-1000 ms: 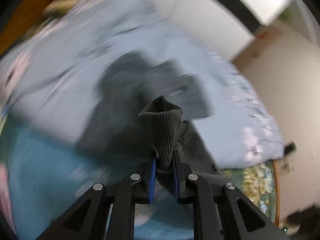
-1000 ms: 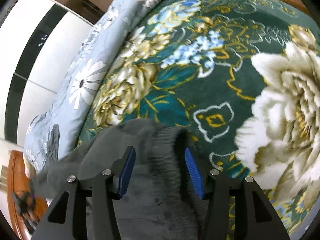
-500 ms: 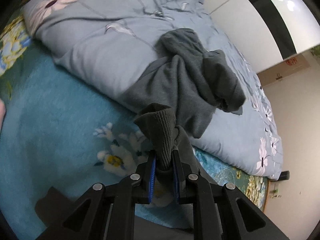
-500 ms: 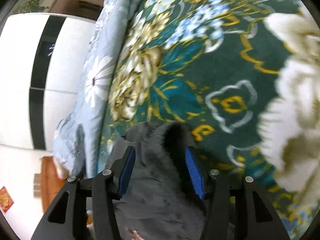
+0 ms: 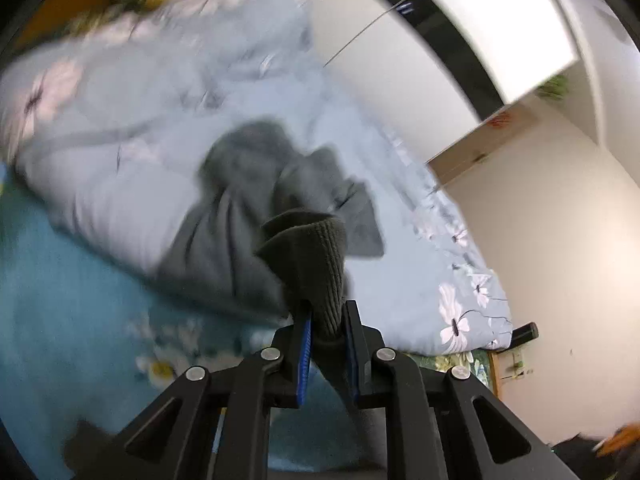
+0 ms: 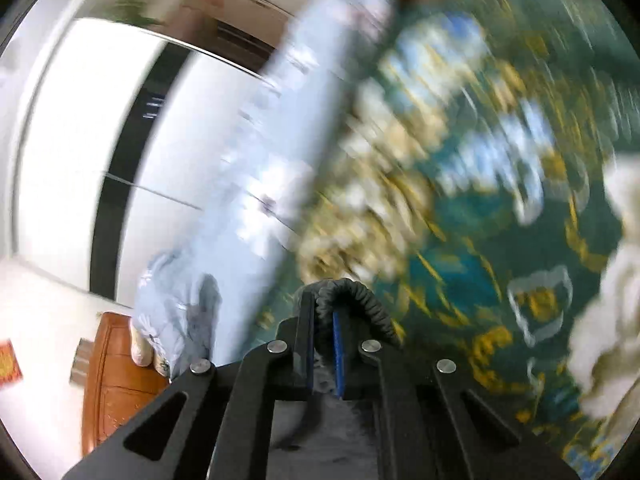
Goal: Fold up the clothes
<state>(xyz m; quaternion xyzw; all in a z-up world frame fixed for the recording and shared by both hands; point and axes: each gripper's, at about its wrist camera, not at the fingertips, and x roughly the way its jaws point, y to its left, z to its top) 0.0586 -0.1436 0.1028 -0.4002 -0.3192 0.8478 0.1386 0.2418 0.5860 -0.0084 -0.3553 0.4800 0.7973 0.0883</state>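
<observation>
two wrist views over a bed, both smeared by motion. in the left wrist view, the left tongs (image 5: 325,354) are clenched on a ribbed edge of a dark grey knitted garment (image 5: 308,256), which stands up between the blue pads. more dark grey cloth (image 5: 240,208) lies bunched and creased on a pale blue flowered quilt (image 5: 120,184), above a teal flowered blanket (image 5: 60,300); through the blur i cannot tell whether it is the same garment or another.

in the right wrist view, the right tongs (image 6: 323,354) are clenched on a rolled ribbed edge (image 6: 356,296) of grey knit, over a green and gold flowered blanket (image 6: 500,184). grey fabric hangs below the tongs.

as for progress: the garment is gripped at two ribbed edges and seems lifted off the bed. no neat folded shape shows anywhere, so the folding looks unfinished.
</observation>
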